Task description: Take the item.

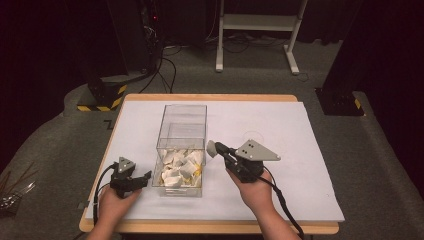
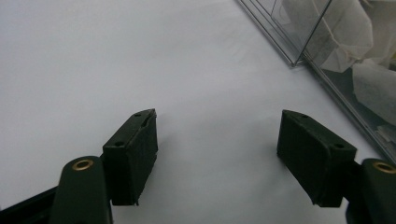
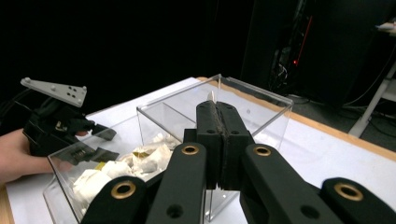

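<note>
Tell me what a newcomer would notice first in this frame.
First, the clear plastic two-compartment box in the middle of the white table sheet, its near compartment heaped with white tea bags, the far one empty. Next, the right claw, raised beside the box's right wall and shut on a small white tea bag. The left claw rests open left of the box.

Left gripper [image 1: 145,176] low at my left, jaws apart, nothing between them, hand [image 1: 114,204] resting behind it. Right gripper [image 1: 212,148] raised, pointing left, jaws pressed together, a white sliver showing at their tip; right hand [image 1: 256,192] underneath.
</note>
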The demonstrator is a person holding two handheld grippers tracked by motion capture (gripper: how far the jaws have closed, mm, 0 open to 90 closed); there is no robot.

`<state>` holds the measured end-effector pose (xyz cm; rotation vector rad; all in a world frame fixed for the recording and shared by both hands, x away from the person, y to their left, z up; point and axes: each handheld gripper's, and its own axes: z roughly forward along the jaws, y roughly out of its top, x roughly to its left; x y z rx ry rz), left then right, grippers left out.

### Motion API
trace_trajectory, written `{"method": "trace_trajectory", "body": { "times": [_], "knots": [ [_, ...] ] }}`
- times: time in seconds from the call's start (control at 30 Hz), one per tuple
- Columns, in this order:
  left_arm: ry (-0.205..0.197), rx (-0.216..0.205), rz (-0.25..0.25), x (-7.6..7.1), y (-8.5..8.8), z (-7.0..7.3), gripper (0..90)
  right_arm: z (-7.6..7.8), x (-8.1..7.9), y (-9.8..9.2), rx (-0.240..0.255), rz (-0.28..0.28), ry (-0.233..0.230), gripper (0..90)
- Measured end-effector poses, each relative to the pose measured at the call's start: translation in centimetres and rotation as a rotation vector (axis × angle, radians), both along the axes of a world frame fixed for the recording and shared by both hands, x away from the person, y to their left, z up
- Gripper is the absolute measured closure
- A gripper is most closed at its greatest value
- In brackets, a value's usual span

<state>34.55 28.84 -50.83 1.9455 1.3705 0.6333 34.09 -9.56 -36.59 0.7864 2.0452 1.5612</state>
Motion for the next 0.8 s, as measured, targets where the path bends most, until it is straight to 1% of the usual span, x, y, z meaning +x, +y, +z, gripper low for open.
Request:
{"method": "trace_trajectory", "body": {
  "times": [0.2,0.33,0.63,0.8],
  "knots": [
    [0.0,0.0,0.0,0.0,0.0,0.0,29.1,1.0,-0.1,0.1,0.021,0.011,-0.019,89.0],
    [-0.001,0.0,0.0,0.0,0.0,0.0,29.0,1.7,-0.2,0.0,0.044,0.013,-0.021,89.0],
    [-0.001,-0.001,0.001,0.0,0.0,0.0,29.0,2.9,-0.1,-0.5,0.057,0.006,-0.05,89.0],
    [0.0,0.0,0.0,0.0,0.0,0.0,29.0,3.3,-0.1,-1.0,0.071,-0.003,-0.043,89.0]
  ]
}}
